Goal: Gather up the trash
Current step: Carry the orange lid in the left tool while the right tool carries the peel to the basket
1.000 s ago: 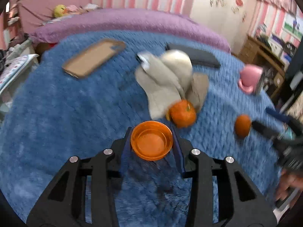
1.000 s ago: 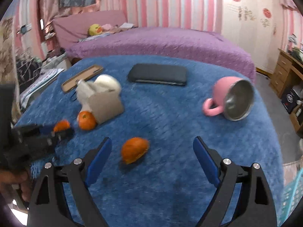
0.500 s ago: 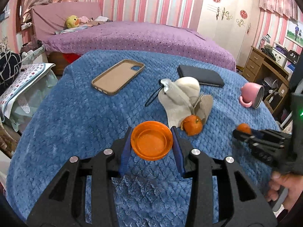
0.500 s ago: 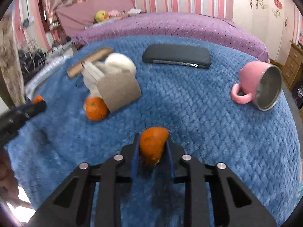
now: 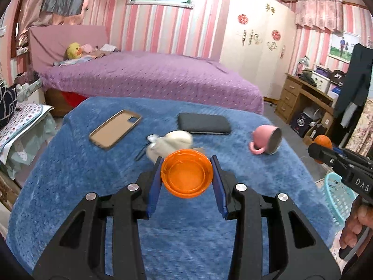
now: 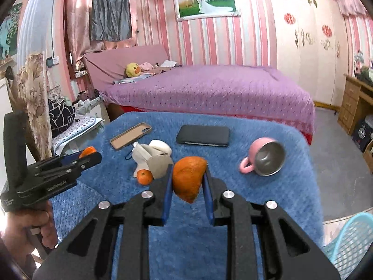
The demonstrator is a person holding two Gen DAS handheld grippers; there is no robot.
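Now that both are lifted off the blue blanket (image 6: pixel 268 207), my right gripper (image 6: pixel 187 182) clamps the orange peel (image 6: pixel 188 177), my left gripper (image 5: pixel 186 175) the orange lid (image 5: pixel 186 173): 2 pieces ready for the basket (image 6: pixel 349 240)

Your left black plastic gripper (image 5: pixel 187 179) and right black plastic gripper (image 6: pixel 188 183) have blue pads (image 5: pixel 154 184), triangular cut-outs and round silver screws (image 6: pixel 228 194). White letters mark one body. Your bare-skinned hand (image 6: pixel 22 229) shows.

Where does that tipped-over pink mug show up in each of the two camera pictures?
Left wrist view: the pink mug lies right of centre, beyond the left gripper.
Right wrist view: the mug lies right of the right gripper.
Shared landmark: the black case, behind and left of it.
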